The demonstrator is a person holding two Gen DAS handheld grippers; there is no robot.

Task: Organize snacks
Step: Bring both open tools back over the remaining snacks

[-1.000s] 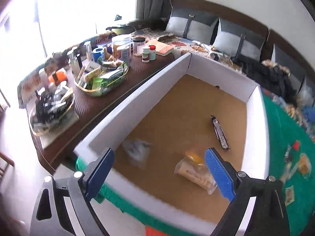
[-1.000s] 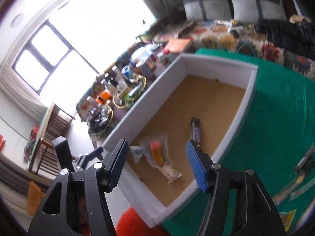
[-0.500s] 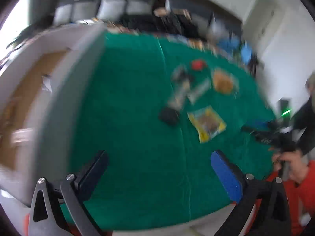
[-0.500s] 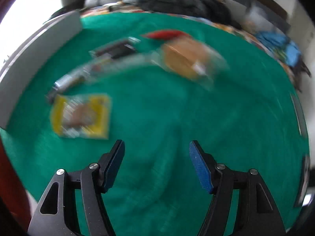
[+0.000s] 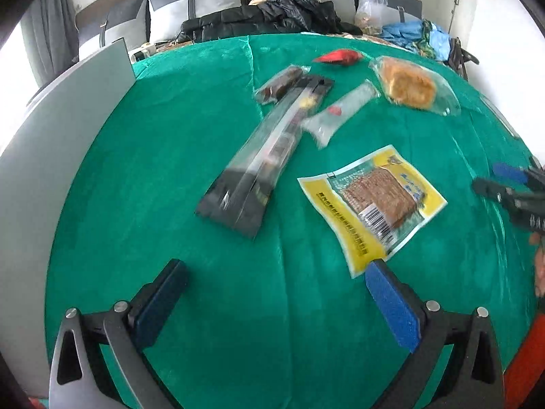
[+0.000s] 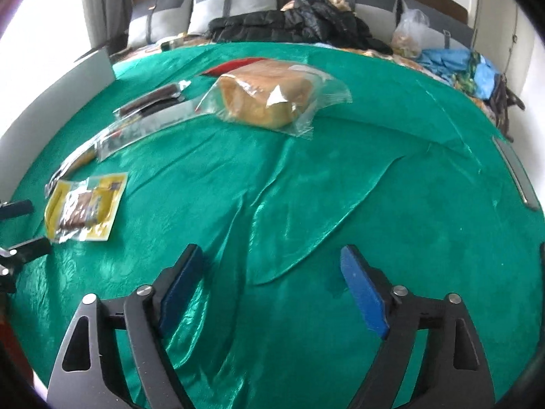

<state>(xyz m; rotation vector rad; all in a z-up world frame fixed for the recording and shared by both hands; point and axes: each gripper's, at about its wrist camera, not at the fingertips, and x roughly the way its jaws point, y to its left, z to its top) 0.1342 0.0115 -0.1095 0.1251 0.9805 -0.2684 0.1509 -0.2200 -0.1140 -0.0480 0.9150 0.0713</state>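
Left wrist view: from low above green cloth (image 5: pixel 170 170), facing sofa (image 5: pixel 204 3), near yellow packet (image 5: pixel 371 201). Right wrist view: further right, same direction. Shared: yellow packet (image 6: pixel 85 204), bread bag (image 6: pixel 272 97), sofa.

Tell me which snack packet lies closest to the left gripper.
The flat yellow packet, the only yellow one, with a barcode. Its near corner almost meets a fingertip of the open left gripper; the long dark packet lies farther off.

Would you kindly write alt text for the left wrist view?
The open left gripper hovers over a green cloth with six snack packets: a yellow packet, long dark packet, bread bag and others.
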